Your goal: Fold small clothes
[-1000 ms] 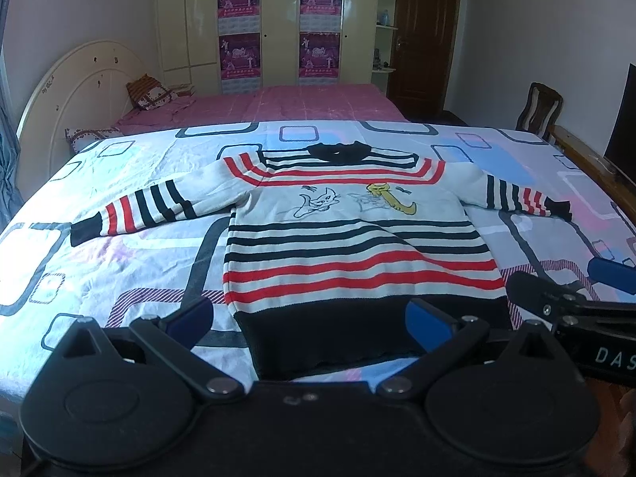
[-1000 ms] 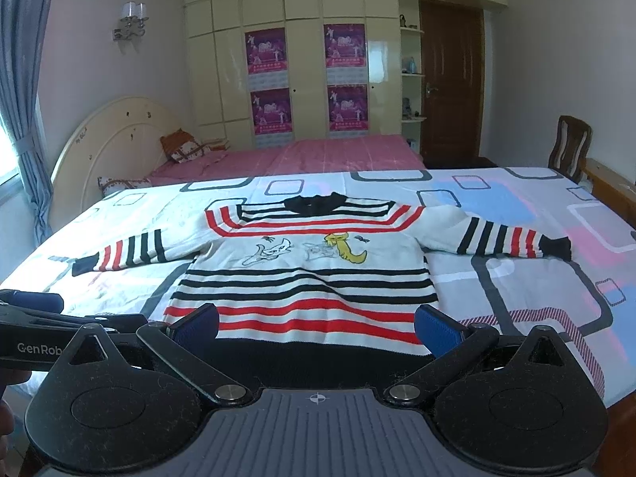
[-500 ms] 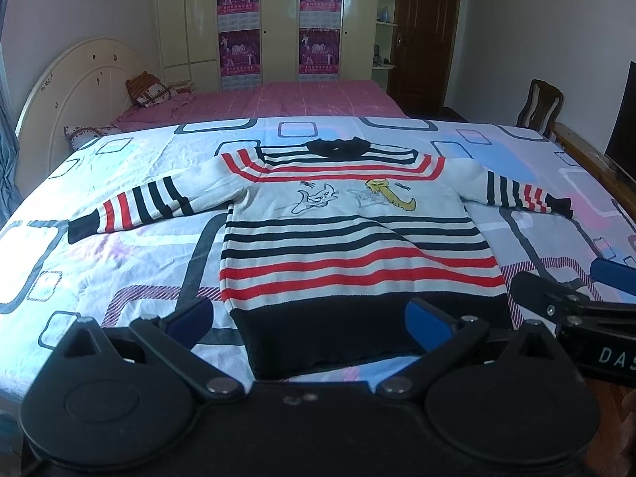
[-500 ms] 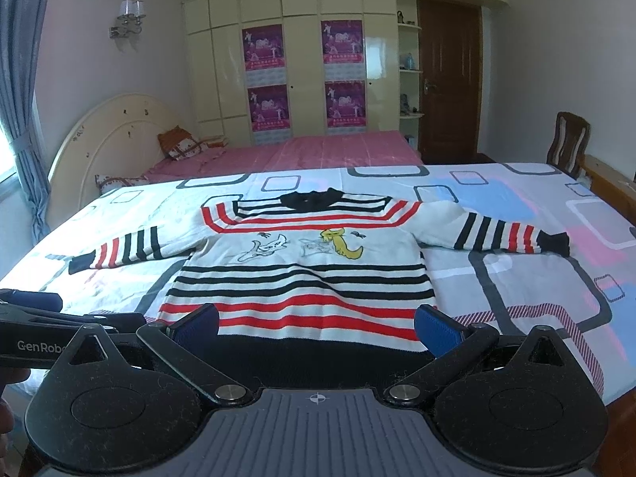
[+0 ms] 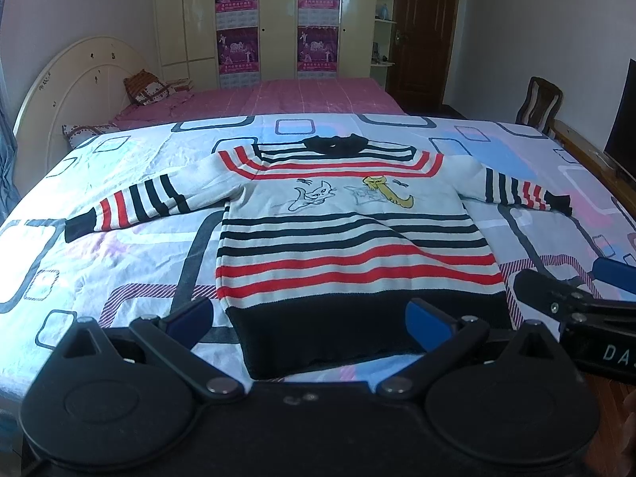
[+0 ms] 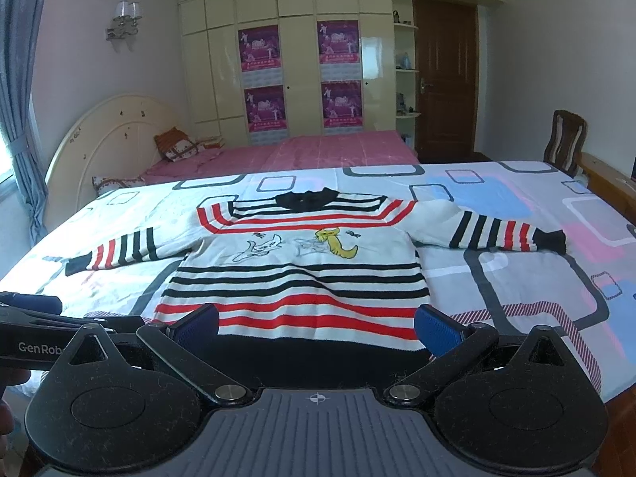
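Note:
A small white sweater [image 5: 349, 234] with black and red stripes, a black hem and cartoon cats lies flat on the bed, sleeves spread out, collar away from me. It also shows in the right wrist view [image 6: 302, 274]. My left gripper [image 5: 308, 320] is open and empty, above the near hem. My right gripper [image 6: 316, 324] is open and empty, also above the hem. The right gripper shows at the right edge of the left wrist view [image 5: 576, 298]; the left gripper shows at the left edge of the right wrist view [image 6: 39, 318].
The bed sheet [image 5: 119, 262] has rectangle patterns in grey, blue and pink. A pink cover [image 5: 278, 97] and pillows [image 5: 147, 87] lie at the far end by the headboard. A wooden chair [image 5: 540, 99] and bed rail [image 5: 588, 155] stand at the right. A wardrobe [image 6: 302, 59] is behind.
Both grippers have drifted slightly, so the sweater sits a little farther and lower in view. Both stay open and empty.

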The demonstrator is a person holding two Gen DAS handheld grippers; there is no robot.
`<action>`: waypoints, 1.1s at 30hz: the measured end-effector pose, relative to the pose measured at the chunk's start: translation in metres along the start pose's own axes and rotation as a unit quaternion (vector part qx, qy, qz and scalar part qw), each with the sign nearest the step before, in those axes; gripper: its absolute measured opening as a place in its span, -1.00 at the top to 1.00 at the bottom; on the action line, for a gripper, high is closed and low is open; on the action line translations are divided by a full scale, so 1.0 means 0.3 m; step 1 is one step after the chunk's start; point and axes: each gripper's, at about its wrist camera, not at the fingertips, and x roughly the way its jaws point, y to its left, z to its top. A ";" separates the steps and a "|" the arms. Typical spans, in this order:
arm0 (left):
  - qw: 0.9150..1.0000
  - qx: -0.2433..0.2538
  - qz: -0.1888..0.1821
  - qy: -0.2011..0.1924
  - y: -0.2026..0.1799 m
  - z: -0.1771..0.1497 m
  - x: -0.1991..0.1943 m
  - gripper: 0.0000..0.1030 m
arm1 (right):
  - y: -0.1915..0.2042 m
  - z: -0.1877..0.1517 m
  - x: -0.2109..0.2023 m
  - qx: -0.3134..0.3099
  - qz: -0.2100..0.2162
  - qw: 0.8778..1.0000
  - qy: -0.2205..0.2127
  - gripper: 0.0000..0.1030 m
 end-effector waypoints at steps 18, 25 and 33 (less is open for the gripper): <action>1.000 -0.002 0.000 0.007 0.004 0.005 0.033 -1.00 | -0.013 0.004 0.018 0.004 -0.003 1.000 0.002 -1.00; 1.000 -0.003 0.001 0.011 0.009 0.016 0.058 -1.00 | -0.023 0.013 0.047 0.006 -0.006 1.000 0.007 -1.00; 1.000 -0.004 0.005 0.018 0.006 0.052 0.116 -1.00 | -0.050 0.031 0.096 0.012 -0.015 1.000 0.007 -1.00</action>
